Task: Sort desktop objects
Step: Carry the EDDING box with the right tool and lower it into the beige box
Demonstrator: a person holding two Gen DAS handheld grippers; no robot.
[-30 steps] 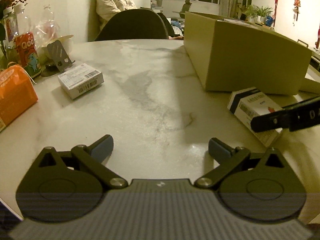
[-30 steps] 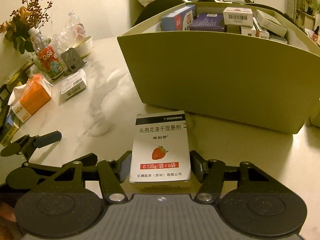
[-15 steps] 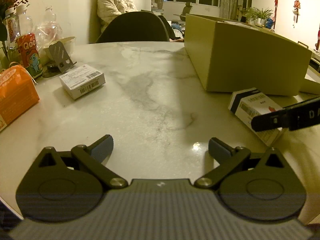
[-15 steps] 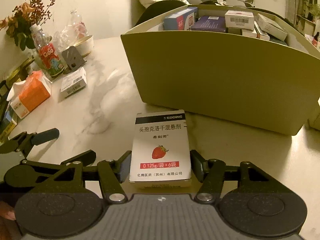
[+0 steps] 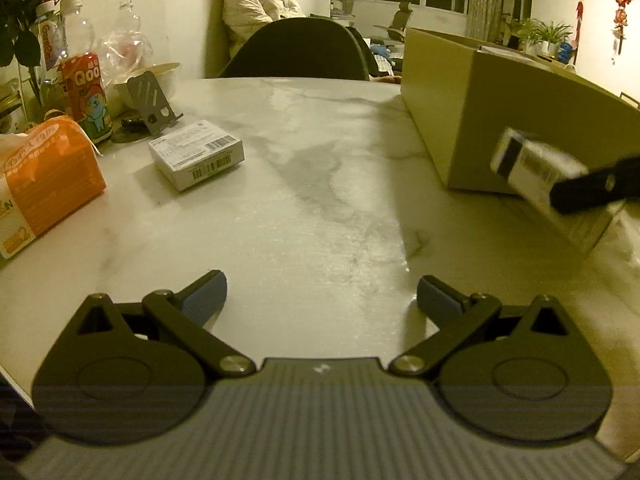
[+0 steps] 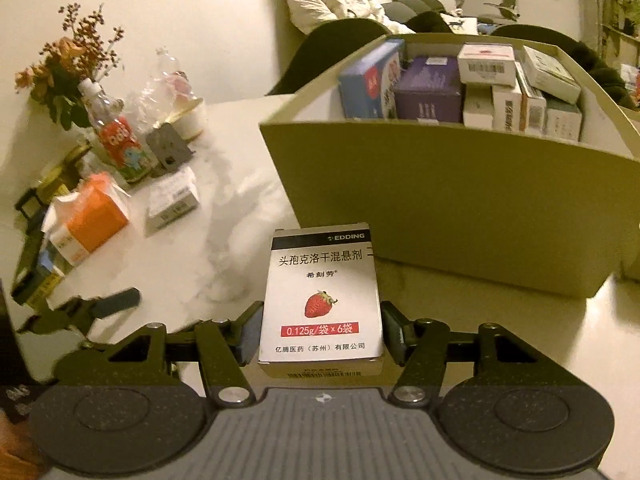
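Note:
A white medicine box with a strawberry picture [image 6: 322, 300] is clamped between the fingers of my right gripper [image 6: 320, 336], lifted off the marble table [image 5: 320, 184]. The left wrist view shows the same box [image 5: 548, 184] blurred at the right, held by a black finger [image 5: 596, 190]. Just behind it stands the open cardboard box [image 6: 460, 200], packed with several medicine boxes. My left gripper [image 5: 322, 298] hovers open over the table with nothing between its fingers. Another white box with barcodes [image 5: 196, 154] lies at the table's left.
Along the left edge stand an orange tissue pack [image 5: 44, 176], a drink bottle [image 5: 86, 94], a grey phone stand [image 5: 154, 102], a bowl and dried flowers. A dark chair [image 5: 298, 54] and a seated person [image 5: 260, 6] are behind the table.
My right gripper has risen with the strawberry box, lifting it off the table toward the cardboard box's rim. The left gripper stays open and has moved forward slightly.

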